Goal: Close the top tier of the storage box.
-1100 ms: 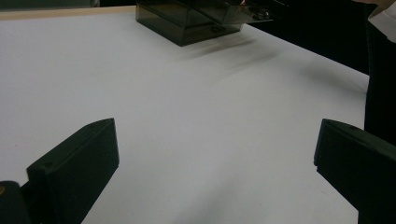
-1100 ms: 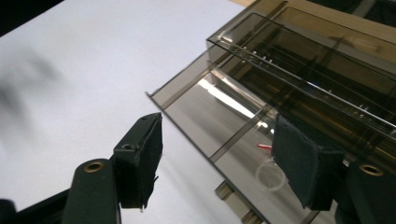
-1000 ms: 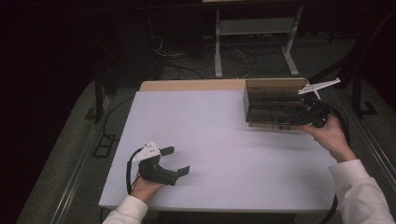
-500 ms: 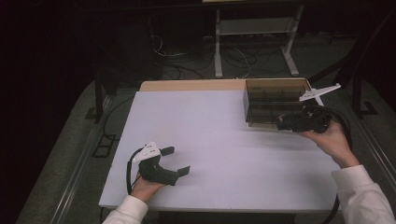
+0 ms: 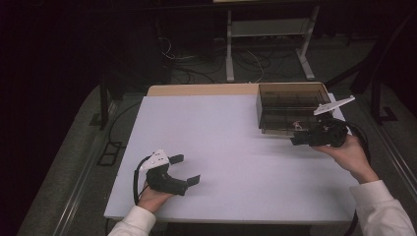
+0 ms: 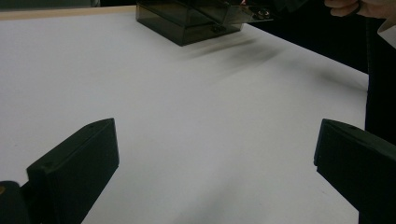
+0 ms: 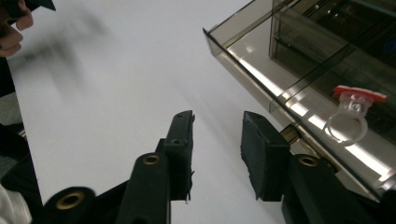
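A smoky see-through drawer box stands at the table's back right. Its low drawer sticks out a little, and a clear ring with a red top lies in it. My right gripper is held level just in front of the box and points left. Its jaws have just been closing and stand a narrow gap apart, so the gripper is open, with only white table between the jaws and the drawer front just right of them. My left gripper rests wide open near the front left, and nothing is between the jaws of that gripper.
The white table top runs wide and bare between the two hands. A tan board edge shows along the back. Beyond it, on the dark floor, are cables and a white stand.
The right gripper has come slightly toward me and left, from the box's front right corner to its front face, and its jaws are narrower. The left gripper has not moved.
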The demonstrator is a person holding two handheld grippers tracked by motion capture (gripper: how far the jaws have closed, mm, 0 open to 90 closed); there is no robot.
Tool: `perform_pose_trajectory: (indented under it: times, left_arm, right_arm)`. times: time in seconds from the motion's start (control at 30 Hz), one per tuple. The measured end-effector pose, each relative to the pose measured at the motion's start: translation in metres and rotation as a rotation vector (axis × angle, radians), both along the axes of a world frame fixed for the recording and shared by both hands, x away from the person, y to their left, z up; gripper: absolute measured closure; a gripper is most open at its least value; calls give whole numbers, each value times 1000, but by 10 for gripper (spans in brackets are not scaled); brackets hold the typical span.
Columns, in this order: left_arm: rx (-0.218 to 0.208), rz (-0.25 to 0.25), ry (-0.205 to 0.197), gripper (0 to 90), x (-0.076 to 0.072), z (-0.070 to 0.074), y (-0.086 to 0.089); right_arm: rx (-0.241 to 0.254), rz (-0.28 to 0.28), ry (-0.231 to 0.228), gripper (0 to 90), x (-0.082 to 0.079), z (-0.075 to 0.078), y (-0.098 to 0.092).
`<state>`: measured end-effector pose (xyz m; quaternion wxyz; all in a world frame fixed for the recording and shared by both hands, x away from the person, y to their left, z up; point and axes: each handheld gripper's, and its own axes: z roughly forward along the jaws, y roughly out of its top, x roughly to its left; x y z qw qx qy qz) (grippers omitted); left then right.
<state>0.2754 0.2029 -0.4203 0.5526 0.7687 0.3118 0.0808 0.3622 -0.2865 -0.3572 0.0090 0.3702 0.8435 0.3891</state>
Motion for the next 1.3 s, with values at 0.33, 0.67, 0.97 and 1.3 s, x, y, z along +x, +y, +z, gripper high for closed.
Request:
perform_pose_trajectory:
  times: [0.33, 0.67, 0.97, 1.3]
  left_arm:
    - [3, 0, 1, 0, 0, 0, 0]
    - [3, -1, 1, 0, 0, 0, 0]
    - [3, 0, 0, 0, 0, 0, 0]
    - [3, 0, 1, 0, 0, 0, 0]
  right_arm:
    - [-6, 12, 18, 845, -1, -11, -2]
    - [-32, -25, 39, 894, 3, -18, -3]
    - [-49, -61, 53, 894, 7, -26, -7]
    - [-68, -88, 52, 894, 9, -30, -10]
